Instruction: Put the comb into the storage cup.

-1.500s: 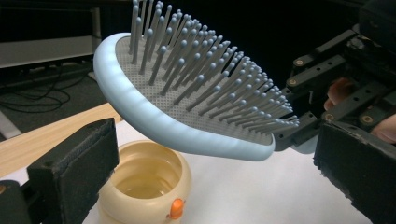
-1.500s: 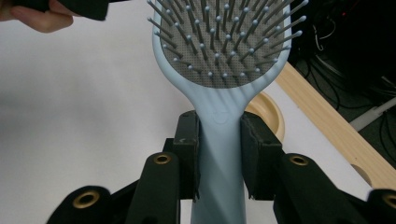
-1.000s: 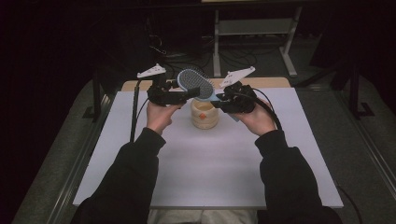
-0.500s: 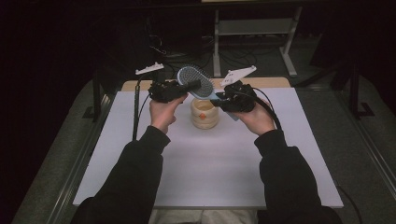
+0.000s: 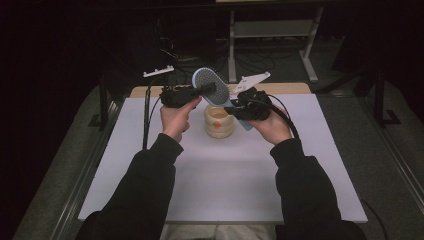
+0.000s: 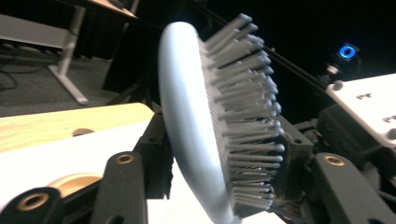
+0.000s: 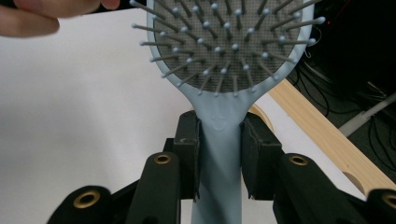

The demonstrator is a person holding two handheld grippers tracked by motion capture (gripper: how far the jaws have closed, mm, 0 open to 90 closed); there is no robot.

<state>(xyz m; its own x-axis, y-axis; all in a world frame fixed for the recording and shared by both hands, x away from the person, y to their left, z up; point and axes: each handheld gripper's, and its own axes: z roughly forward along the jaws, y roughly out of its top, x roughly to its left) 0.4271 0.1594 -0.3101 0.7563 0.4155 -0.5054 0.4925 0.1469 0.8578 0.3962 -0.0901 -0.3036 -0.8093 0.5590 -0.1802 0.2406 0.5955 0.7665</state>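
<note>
Right gripper view: right gripper (image 7: pixel 219 154) is clamping the hairbrush (image 7: pixel 224 60) handle, left gripper (image 6: pixel 224 177) pinching its head; opposing pulls risk slipping

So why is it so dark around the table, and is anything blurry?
High view: the white table is lit, the room behind nearly black. Left gripper view: the brush is close and slightly soft, the background dim. Right gripper view: the bristles are sharp, the table glaring white.

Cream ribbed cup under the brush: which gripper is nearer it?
Right, narrowly. The right gripper hangs just above the cream ribbed cup's right rim; the left gripper is higher, clamping the pale-blue paddle hairbrush head.
</note>
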